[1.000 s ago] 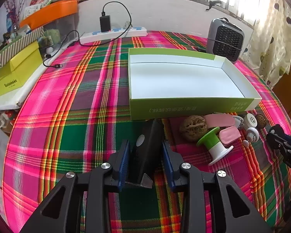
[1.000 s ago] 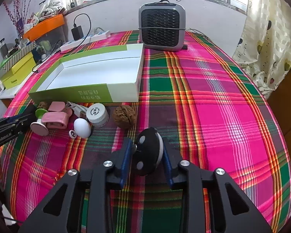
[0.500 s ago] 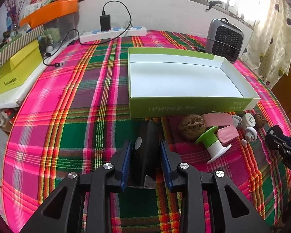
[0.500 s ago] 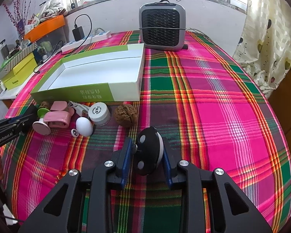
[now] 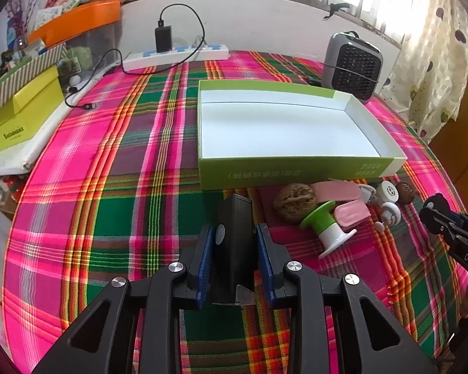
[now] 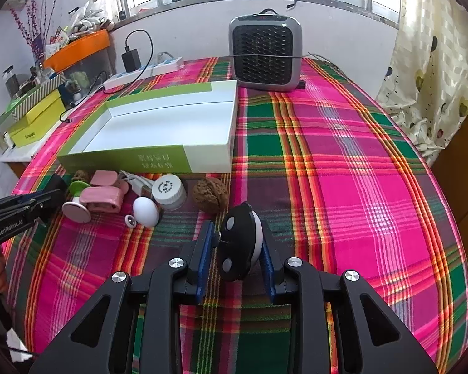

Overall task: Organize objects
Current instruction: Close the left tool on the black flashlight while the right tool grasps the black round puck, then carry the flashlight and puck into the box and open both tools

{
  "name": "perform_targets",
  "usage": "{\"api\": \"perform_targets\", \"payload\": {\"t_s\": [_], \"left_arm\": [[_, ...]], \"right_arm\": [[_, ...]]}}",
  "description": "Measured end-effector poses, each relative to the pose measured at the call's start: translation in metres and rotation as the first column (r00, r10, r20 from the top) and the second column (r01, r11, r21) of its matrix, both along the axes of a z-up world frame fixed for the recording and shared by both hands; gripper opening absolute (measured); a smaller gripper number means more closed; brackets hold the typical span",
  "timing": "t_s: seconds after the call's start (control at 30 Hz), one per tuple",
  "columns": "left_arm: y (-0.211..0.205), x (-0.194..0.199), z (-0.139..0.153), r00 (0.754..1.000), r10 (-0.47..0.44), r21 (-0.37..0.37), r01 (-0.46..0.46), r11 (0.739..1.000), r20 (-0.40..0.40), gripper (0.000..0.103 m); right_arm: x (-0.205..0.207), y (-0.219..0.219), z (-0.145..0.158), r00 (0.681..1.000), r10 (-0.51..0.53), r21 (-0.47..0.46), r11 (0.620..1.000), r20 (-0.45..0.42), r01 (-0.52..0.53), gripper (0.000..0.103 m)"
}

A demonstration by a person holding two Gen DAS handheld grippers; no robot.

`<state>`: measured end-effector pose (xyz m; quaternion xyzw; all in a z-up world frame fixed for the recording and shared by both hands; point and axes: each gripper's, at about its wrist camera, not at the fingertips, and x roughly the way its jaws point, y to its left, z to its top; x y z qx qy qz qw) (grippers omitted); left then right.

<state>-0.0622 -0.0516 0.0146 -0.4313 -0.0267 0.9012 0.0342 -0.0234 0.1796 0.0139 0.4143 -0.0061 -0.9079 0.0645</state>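
Left tool (image 5: 234, 249), jaws just closing on black block (image 5: 234, 237), before green box (image 5: 296, 173).

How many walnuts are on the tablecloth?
2. One walnut lies ahead of the right gripper; the other walnut sits against the green box, partly hidden.

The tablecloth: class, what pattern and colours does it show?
The tablecloth is plaid in bright pink and green with orange and yellow stripes, clearest in the right wrist view.
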Motion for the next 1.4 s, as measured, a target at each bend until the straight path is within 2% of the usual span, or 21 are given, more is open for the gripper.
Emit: {"api": "perform_targets", "payload": {"t_s": [0.77, 1.4], "left_arm": [[0.001, -0.007, 0.035, 0.998, -0.035, 0.036, 0.037, 0.999, -0.057, 0.025], [0.0, -0.069, 0.041, 0.997, -0.06, 0.071, 0.063, 0.995, -0.049, 0.025]], "right_arm": [[-0.011, -0.01, 0.028, 0.997, 0.044, 0.0, 0.999, -0.056, -0.044, 0.029], [-0.084, -0.029, 0.043, 0.993, 0.099, -0.022, 0.995, -0.064, -0.101, 0.029]]}}
